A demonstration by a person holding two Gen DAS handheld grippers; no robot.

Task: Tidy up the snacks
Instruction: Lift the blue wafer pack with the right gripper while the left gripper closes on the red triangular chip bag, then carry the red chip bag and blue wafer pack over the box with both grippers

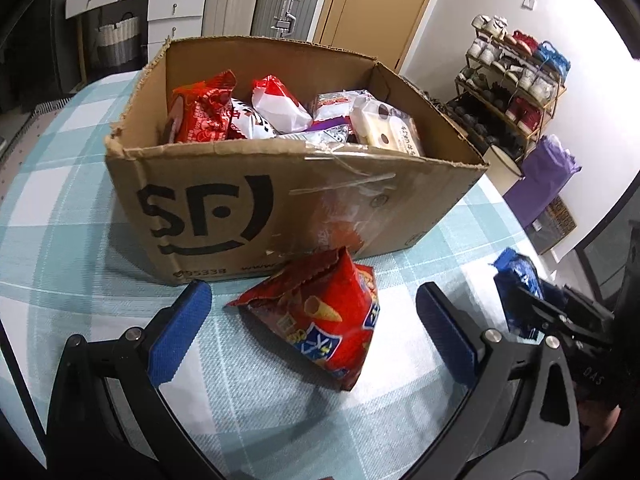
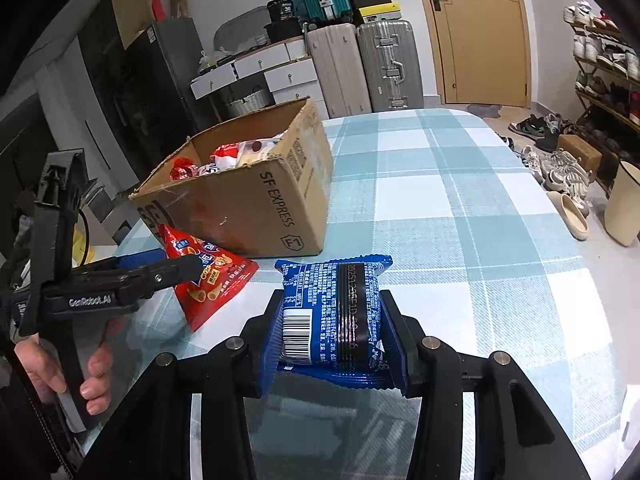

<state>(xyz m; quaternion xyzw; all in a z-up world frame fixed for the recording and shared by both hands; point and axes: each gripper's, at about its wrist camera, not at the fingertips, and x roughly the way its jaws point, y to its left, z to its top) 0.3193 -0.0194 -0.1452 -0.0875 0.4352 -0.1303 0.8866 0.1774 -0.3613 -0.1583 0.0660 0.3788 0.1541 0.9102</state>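
A brown cardboard box (image 1: 224,200) marked SF stands on the checked table and holds several snack packs (image 1: 276,112); it also shows in the right wrist view (image 2: 256,204). A red snack bag (image 1: 320,316) lies on the cloth in front of the box, also seen in the right wrist view (image 2: 208,280). My left gripper (image 1: 312,320) is open, its blue pads either side of the red bag and apart from it. My right gripper (image 2: 332,336) is shut on a blue snack pack (image 2: 328,312) held above the table, also visible in the left wrist view (image 1: 518,280).
The table has a teal and white checked cloth (image 2: 460,208). Beyond it stand suitcases (image 2: 372,64), white drawers (image 2: 260,68), a wooden door (image 2: 480,28), a shoe rack (image 1: 516,84) and a cream bin (image 2: 624,204) on the floor.
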